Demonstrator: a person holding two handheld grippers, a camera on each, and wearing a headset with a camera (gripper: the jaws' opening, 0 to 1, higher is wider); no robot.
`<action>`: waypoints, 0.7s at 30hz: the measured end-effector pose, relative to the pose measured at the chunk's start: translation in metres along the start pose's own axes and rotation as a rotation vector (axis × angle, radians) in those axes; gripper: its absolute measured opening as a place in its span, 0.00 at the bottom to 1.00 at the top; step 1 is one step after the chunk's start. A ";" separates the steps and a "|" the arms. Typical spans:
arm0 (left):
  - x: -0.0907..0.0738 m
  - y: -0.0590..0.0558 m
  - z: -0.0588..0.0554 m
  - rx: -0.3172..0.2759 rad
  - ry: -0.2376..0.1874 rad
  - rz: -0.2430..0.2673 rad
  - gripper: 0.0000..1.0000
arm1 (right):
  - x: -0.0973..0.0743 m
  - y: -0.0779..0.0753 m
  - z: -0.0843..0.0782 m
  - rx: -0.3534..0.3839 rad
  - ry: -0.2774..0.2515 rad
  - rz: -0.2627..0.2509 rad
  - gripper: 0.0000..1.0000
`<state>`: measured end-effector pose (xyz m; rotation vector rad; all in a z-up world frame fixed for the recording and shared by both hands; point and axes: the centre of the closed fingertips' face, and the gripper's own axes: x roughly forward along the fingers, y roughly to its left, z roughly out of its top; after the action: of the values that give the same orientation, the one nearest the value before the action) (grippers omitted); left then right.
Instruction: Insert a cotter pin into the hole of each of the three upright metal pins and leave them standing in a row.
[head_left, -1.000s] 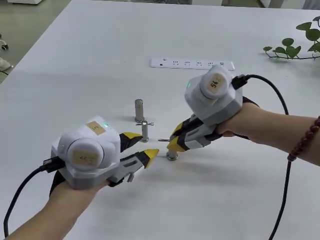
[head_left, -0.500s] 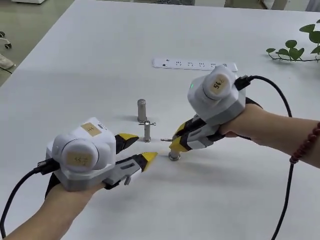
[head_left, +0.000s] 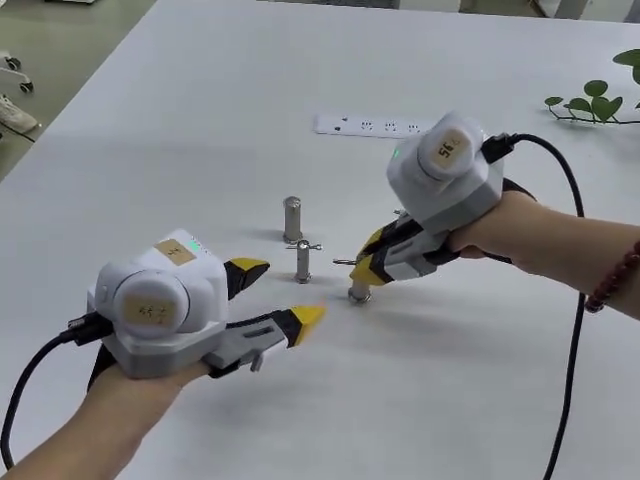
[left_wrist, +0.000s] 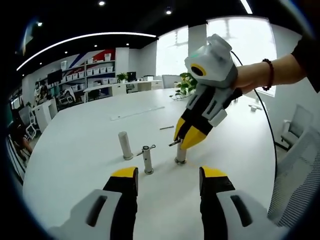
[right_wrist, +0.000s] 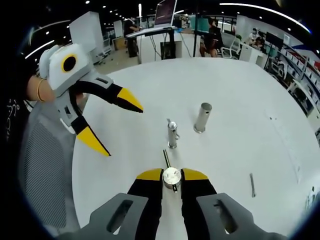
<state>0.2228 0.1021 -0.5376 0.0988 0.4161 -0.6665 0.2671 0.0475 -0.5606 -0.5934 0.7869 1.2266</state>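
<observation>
"What changed?"
"The left gripper (head_left: 282, 290), jaws apart, had backed off the nearest metal pin (head_left: 358, 293). The right gripper (head_left: 362, 272) stayed clamped on the cotter pin (head_left: 345, 262), seemingly seated there. The far pin (head_left: 292, 218) remained bare."

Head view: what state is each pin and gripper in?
Far pin: upright, bare.
Middle pin: upright, fitted cotter pin through it.
Near pin: upright, under right gripper.
Left gripper: open, empty.
Right gripper: shut on held cotter pin.
Spare cotter pin: lying flat on table.
</observation>
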 end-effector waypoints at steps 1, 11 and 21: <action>-0.001 0.000 0.001 -0.004 -0.005 0.000 0.49 | 0.000 -0.001 0.001 0.001 0.000 -0.001 0.08; -0.005 0.002 0.006 -0.004 -0.031 0.012 0.49 | 0.003 -0.015 -0.001 -0.004 0.020 -0.003 0.08; -0.005 0.005 0.003 0.012 -0.029 0.012 0.52 | 0.005 -0.023 -0.002 0.000 0.018 -0.003 0.08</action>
<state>0.2236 0.1082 -0.5329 0.1035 0.3835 -0.6577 0.2896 0.0432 -0.5661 -0.6065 0.8011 1.2203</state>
